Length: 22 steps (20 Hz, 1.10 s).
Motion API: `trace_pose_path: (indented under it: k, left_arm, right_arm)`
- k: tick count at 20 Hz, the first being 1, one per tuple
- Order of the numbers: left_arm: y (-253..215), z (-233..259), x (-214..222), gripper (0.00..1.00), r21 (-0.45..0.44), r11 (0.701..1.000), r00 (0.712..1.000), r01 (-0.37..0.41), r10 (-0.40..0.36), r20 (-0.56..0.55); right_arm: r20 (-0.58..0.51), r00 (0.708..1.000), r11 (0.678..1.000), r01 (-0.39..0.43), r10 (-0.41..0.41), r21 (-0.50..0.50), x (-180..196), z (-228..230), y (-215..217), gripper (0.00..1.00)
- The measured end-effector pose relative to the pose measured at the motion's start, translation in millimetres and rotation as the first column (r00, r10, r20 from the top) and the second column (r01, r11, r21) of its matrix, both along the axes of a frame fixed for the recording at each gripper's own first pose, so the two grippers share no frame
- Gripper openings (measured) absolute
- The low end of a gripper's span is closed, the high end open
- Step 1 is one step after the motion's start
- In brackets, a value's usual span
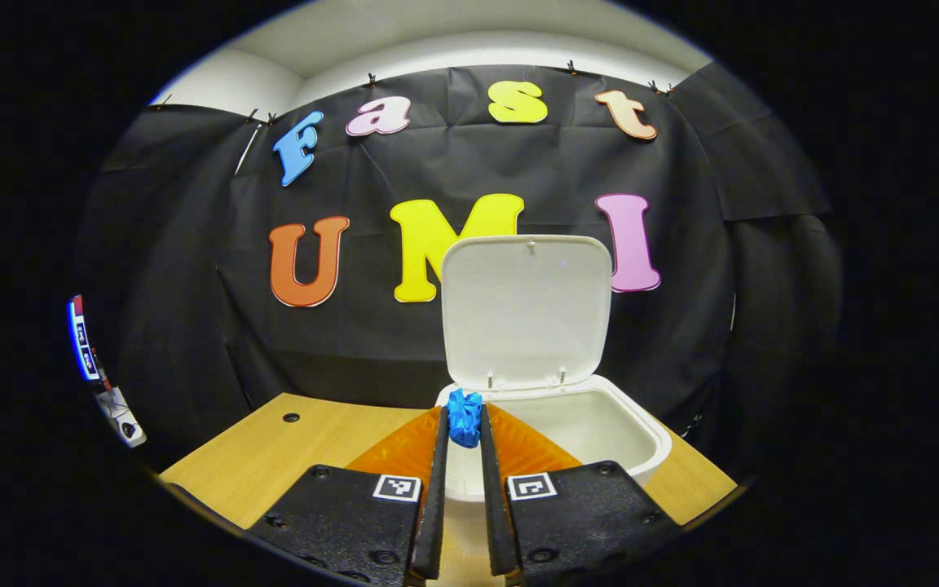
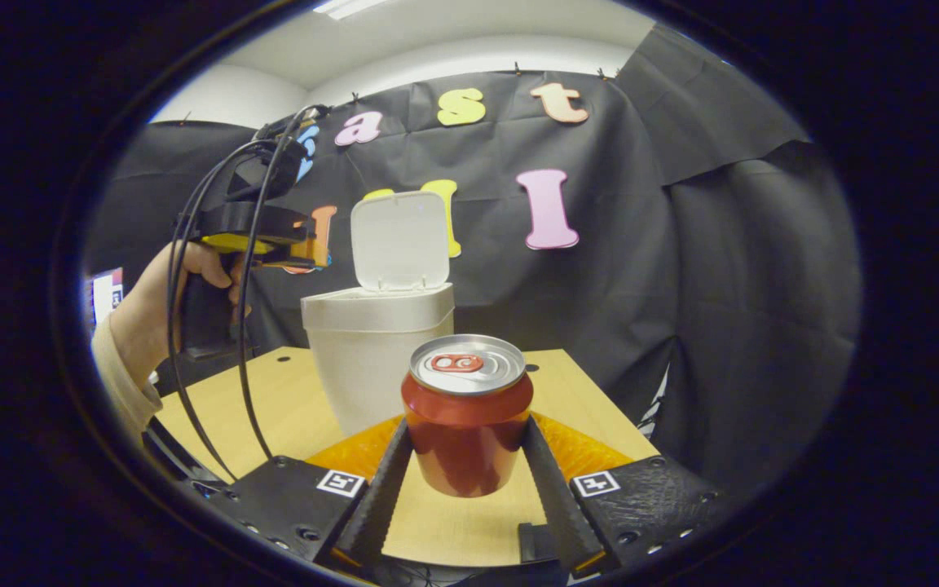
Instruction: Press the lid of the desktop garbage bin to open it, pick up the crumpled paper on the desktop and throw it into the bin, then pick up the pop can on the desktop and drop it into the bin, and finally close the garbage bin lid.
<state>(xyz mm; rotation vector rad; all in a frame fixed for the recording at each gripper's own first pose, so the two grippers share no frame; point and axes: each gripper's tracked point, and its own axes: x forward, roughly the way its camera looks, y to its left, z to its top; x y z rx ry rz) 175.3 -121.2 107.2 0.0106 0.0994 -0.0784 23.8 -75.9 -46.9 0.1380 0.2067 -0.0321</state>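
My left claw [image 1: 464, 432] is nearly closed, both fingers pinching a blue wad of crumpled paper [image 1: 465, 416]. My left hand [image 2: 161, 314] grips its handle, raised. My right claw [image 2: 467, 448] clamps both sides of the pop can [image 2: 467, 416].

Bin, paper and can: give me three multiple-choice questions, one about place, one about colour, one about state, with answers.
1. Where is the crumpled paper?
A. between the left gripper fingers, over the bin
B. lying on the table
C. on top of the can

2. What colour is the can body?
A. green
B. red
C. blue

3. How is the bin lid?
A. shut
B. taken off
C. standing open

Answers: 1 A, the fingers pinch it above the bin's rim. 2 B, red body between the right gripper fingers. 3 C, the lid stands upright on its hinges.
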Motion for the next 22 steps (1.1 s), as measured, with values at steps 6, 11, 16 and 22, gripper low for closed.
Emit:
trace_pose_path:
  k: [6,11,16,22]
  left_arm:
    - [-54.3,-19.7,23.5,0.25,-0.038,0.994,0.994,0.102,-0.104,-0.030]
    - [-79.9,-26.2,18.8,0.26,0.053,0.986,0.988,0.156,-0.156,0.006]
    - [-82.7,-26.0,11.6,0.27,0.077,0.984,0.986,0.163,-0.166,0.033]
    - [-86.3,-26.7,3.2,0.82,0.079,0.980,0.980,0.182,-0.187,0.068]
  right_arm:
    - [-0.028,0.999,0.999,-0.032,0.033,0.032,6.2,-11.0,6.0,0.79]
    - [-0.036,0.999,1.000,-0.017,0.018,0.018,7.5,-12.7,3.0,0.77]
    - [-0.050,0.999,1.000,0.002,-0.001,0.015,8.5,-17.4,0.0,0.77]
    - [-0.052,0.998,0.999,0.031,-0.030,0.009,11.7,-20.0,-3.5,0.79]
